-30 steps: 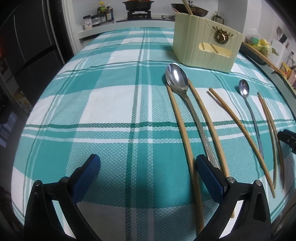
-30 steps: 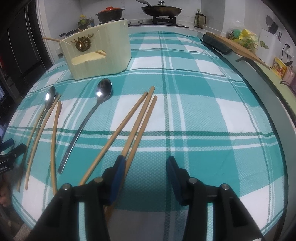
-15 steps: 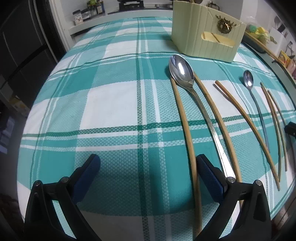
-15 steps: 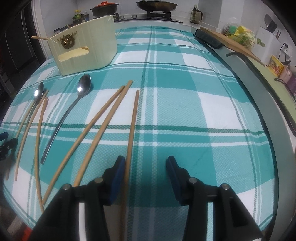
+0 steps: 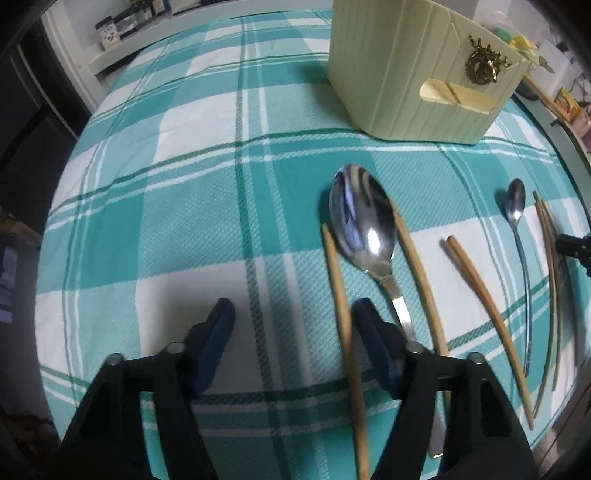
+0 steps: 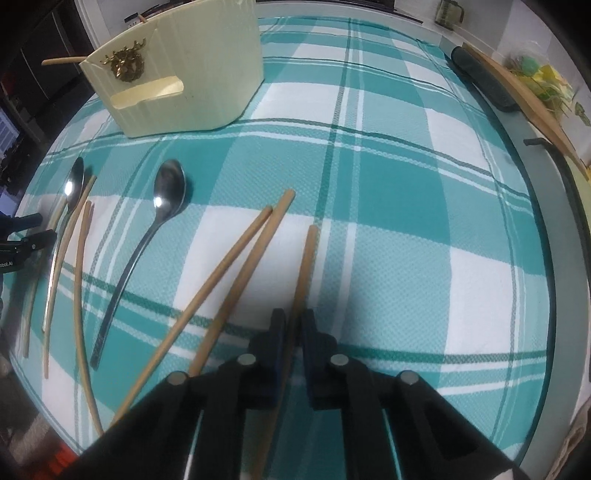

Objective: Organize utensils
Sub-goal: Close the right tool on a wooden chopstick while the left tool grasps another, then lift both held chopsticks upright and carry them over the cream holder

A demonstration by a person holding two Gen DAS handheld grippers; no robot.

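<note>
On the teal plaid tablecloth (image 5: pixel 192 221) lie several wooden chopsticks and two metal spoons. My left gripper (image 5: pixel 293 321) is closing; the leftmost chopstick (image 5: pixel 338 280) lies between its blue pads, close to the right one and clear of the left one. The large spoon (image 5: pixel 362 229) lies just right of that chopstick. The small spoon (image 5: pixel 515 206) is further right. My right gripper (image 6: pixel 293 328) is shut on the rightmost chopstick (image 6: pixel 304 266), which points away from me. Two more chopsticks (image 6: pixel 236 266) lie to its left. The cream utensil holder (image 5: pixel 399 74) (image 6: pixel 184 74) stands at the back.
A dark bar (image 6: pixel 480 81) and a wooden board (image 6: pixel 524 99) lie along the table's right edge. Jars (image 5: pixel 122 26) stand on a counter at the back left. Each gripper's tip shows at the edge of the other's view (image 5: pixel 576 247) (image 6: pixel 22 236).
My left gripper moved forward and right, and its jaws narrowed around the leftmost chopstick. My right gripper moved forward and shut on the rightmost chopstick.
</note>
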